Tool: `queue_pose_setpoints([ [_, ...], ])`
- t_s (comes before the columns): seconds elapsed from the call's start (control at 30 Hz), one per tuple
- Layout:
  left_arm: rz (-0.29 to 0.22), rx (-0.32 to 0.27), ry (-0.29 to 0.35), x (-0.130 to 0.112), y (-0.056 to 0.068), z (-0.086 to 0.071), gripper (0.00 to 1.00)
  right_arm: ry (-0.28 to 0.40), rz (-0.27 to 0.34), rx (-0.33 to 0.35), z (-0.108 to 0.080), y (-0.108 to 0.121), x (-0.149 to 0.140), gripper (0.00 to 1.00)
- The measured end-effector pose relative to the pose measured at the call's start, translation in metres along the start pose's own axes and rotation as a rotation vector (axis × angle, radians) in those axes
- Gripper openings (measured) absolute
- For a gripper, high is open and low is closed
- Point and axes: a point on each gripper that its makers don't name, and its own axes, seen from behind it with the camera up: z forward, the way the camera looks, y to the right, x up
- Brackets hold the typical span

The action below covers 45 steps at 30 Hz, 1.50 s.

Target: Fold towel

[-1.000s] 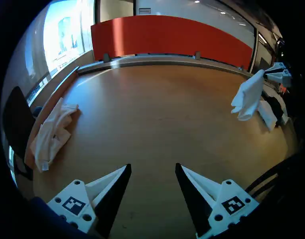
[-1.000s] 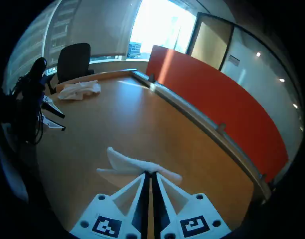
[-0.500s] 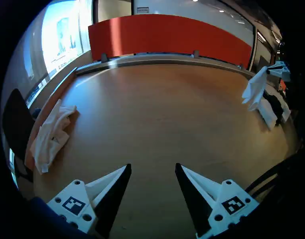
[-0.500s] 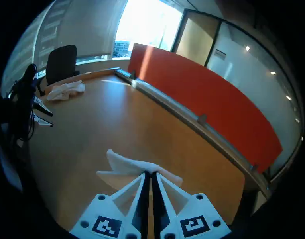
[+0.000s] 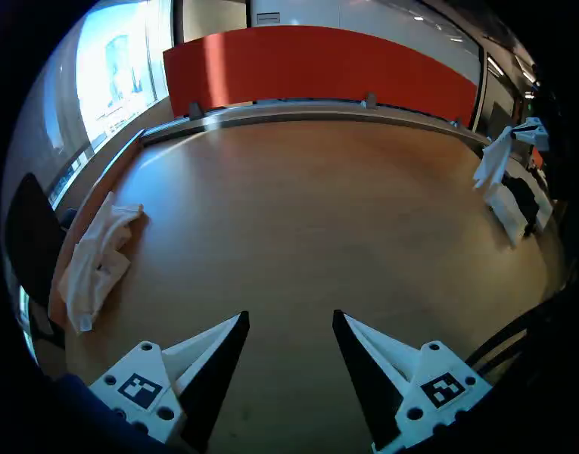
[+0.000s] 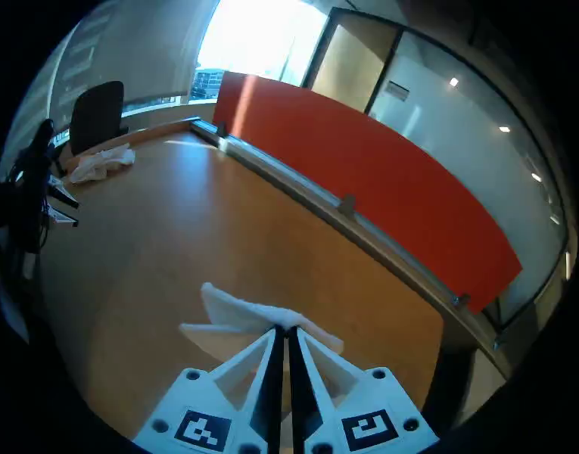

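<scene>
The left tool point(image 5: 289, 314) hovers, fingers spread wide; the right tool point(image 6: 283, 331) is held aloft, fingers pinched on the towel point(image 6: 244, 316)

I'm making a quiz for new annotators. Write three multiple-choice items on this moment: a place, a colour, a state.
1. Where does the crumpled towel lie in the left gripper view?
A. by the left edge of the table
B. at its middle
C. at its far edge
2. What colour is the partition behind the table?
A. blue
B. red
C. green
3. How is the right gripper?
A. open, empty
B. shut on a white towel
C. open around a cup
Key: 1A, it lies along the window-side edge; 2B, the panel is red; 3B, its fingers pinch the cloth.
</scene>
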Motion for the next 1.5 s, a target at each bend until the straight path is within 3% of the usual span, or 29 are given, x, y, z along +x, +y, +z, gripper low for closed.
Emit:
queue_pose_setpoints([
  [0.87, 0.014, 0.01, -0.011, 0.005, 0.014, 0.003, 0.81, -0.094, 0.027, -0.101, -0.011, 0.109, -0.054, 0.05],
  [1.5, 0.024, 0.008, -0.009, 0.009, 0.022, 0.003, 0.81, -0.138, 0.052, -0.125, -0.02, 0.131, -0.083, 0.05],
])
